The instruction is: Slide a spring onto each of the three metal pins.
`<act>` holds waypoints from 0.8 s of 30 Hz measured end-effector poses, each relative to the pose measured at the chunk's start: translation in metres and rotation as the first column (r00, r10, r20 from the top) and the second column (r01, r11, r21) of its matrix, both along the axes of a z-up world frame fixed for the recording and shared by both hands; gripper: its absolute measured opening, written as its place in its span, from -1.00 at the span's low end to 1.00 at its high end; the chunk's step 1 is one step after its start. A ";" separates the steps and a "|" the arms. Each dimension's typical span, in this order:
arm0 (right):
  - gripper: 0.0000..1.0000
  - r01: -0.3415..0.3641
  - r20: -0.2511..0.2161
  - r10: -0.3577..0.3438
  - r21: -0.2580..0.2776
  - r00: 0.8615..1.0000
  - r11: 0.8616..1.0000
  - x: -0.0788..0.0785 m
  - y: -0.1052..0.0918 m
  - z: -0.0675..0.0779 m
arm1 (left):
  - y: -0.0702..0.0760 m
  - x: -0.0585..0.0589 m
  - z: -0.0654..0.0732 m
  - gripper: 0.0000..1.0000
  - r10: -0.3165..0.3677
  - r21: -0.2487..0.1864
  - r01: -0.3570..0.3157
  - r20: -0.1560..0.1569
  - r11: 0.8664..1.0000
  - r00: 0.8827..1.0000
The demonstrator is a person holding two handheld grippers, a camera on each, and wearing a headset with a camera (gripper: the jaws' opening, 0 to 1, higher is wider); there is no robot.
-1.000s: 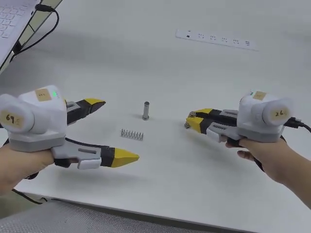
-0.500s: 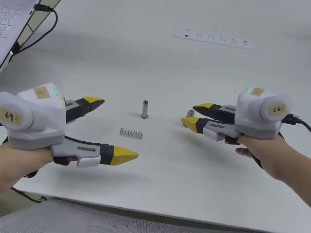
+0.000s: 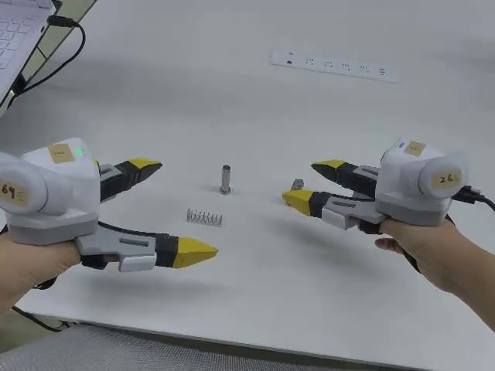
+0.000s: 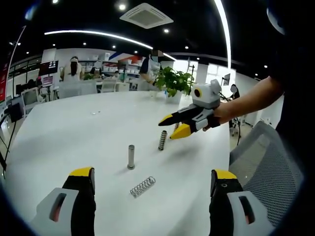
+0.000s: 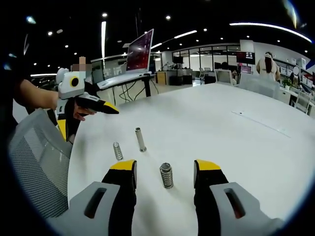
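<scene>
Shows left gripper [image 3: 178, 206] and right gripper [image 3: 311, 182] both spread open, empty; loose spring [image 3: 204, 218] flat on table [image 3: 271, 108] just beside bare upright pin [image 3: 226, 179]. Pinch spring near one end, tip upright, lower along pin's axis.

our left gripper [image 3: 186, 207] and right gripper [image 3: 301, 182] are both chunky white shells with grey undersides and black jaws ending in yellow tips. the 69 sticker [image 3: 14, 191] is tan, same with the 26 sticker [image 3: 446, 180]. there's a black cable [image 3: 478, 198] off the right one and a green light [image 3: 78, 151] on the left.
</scene>
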State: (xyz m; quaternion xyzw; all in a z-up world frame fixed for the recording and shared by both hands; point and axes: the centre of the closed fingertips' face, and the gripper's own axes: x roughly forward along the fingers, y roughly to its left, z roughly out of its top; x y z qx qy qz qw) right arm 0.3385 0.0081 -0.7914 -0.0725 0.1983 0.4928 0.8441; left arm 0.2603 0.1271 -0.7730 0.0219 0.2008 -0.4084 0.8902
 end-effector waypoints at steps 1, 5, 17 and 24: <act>-0.07 -0.001 0.003 0.001 0.002 1.000 1.000 0.000 0.000 0.001 | 0.000 0.000 0.000 0.91 -0.001 0.000 0.001 -0.001 1.000 1.000; 0.00 0.008 0.010 -0.008 0.019 1.000 1.000 -0.001 0.000 0.010 | 0.000 0.002 0.002 0.92 0.000 -0.004 0.000 0.003 1.000 1.000; 0.27 0.035 0.036 -0.037 0.048 0.999 0.998 -0.003 -0.008 0.028 | -0.002 0.003 0.002 0.92 -0.009 0.003 0.009 -0.004 1.000 1.000; 0.32 0.039 0.060 -0.044 0.067 0.997 0.997 -0.007 -0.012 0.045 | -0.001 0.003 0.003 0.92 -0.009 -0.001 0.009 -0.002 1.000 1.000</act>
